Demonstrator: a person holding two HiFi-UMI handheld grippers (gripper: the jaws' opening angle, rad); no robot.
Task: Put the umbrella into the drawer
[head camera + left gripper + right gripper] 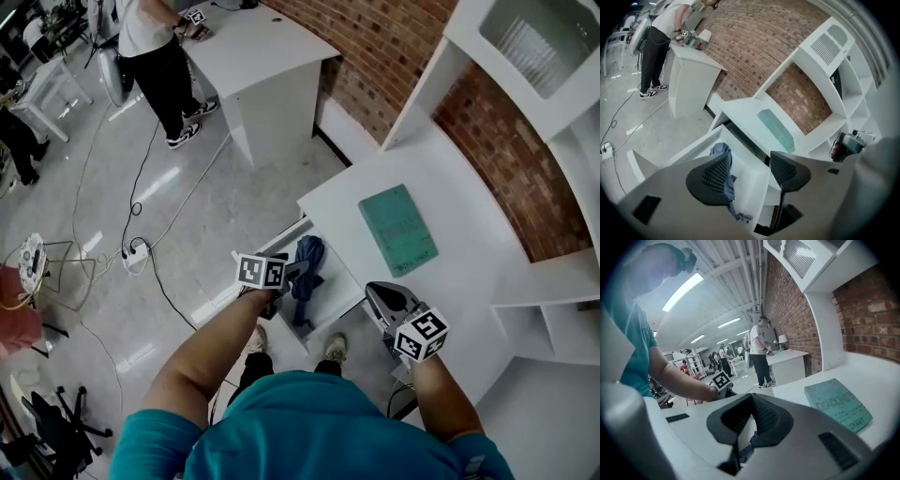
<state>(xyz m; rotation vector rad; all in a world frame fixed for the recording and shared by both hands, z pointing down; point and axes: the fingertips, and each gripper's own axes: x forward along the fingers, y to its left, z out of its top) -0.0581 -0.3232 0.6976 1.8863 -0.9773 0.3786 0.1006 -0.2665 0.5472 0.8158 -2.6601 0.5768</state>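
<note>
**Left tool** (pixel 750 174) – released. Its two dark ribbed pads stand wide apart with nothing between them and touch nothing. In the head view the left tool (pixel 292 274) hangs over the near end of the open drawer (pixel 339 281), with its marker cube on the side toward the person.

**Right tool** (pixel 751 397) – clenched and empty. The pads meet at their tips and grip nothing; a sliver of blue cloth shows through the gap lower down. In the head view the right tool (pixel 382 298) is at the front edge of the white bench (pixel 450 272), apart from the left tool and to the right of the drawer.

**Umbrella** (pixel 307 267) – blue, folded, loosely bundled. It lies inside the drawer along its length. The left gripper view shows the umbrella (pixel 721 151) partly behind the left pad, with its handle end toward the drawer front. Neither tool touches it.

**Drawer** (pixel 693 145) – white, pulled out from under the bench.

**Book** (pixel 397 228) – teal cover, lying flat on the bench top, well apart from the drawer.
</note>
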